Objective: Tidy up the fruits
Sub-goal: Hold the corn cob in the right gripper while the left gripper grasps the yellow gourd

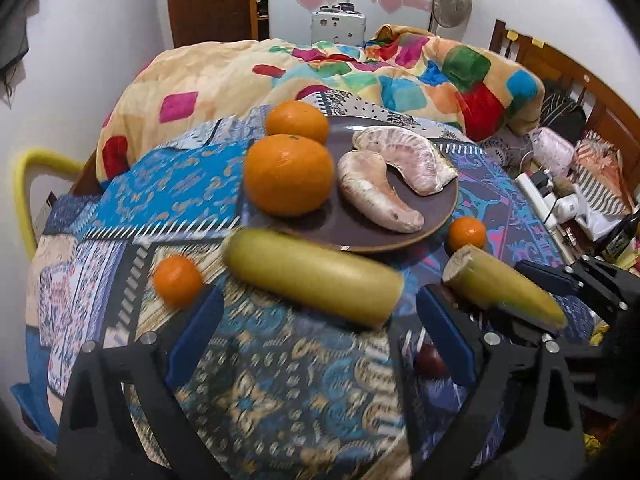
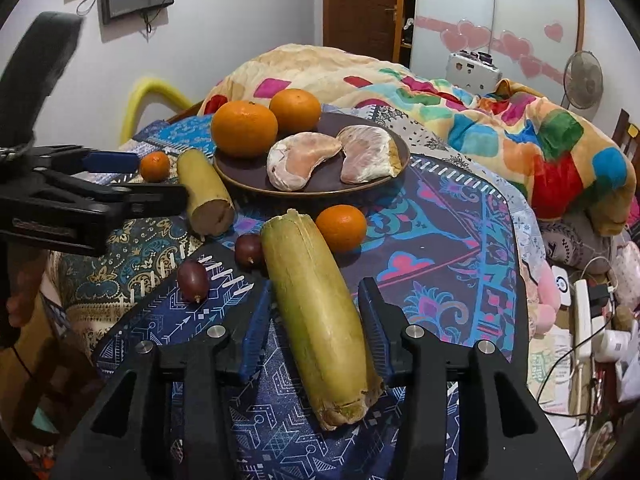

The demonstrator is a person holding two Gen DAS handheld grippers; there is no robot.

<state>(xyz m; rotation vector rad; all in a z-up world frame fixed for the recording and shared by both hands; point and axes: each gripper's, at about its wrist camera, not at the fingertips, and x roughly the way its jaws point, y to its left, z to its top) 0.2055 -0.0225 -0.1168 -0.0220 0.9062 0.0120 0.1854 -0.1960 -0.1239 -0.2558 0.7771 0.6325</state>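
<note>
Even indoor light, moderately bright, soft shadows. Left wrist view motion-blurred: oranges (image 1: 289, 174), cane piece (image 1: 312, 276) and patterned cloth (image 1: 256, 392) smeared. Right wrist view sharper. Strong fisheye bending, dark vignette at corners. Mild glare on wardrobe door (image 2: 496, 4).

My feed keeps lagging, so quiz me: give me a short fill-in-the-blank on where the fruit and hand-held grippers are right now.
1. The brown plate holds two large oranges and ____ pomelo segments.
2. The right hand-held gripper has its fingers on either side of a piece of ____.
3. Its jaws are ____, not gripping.
4. The two dark red fruits lie on the ____, not the plate.

Missing words: two; sugarcane; open; tablecloth
</note>
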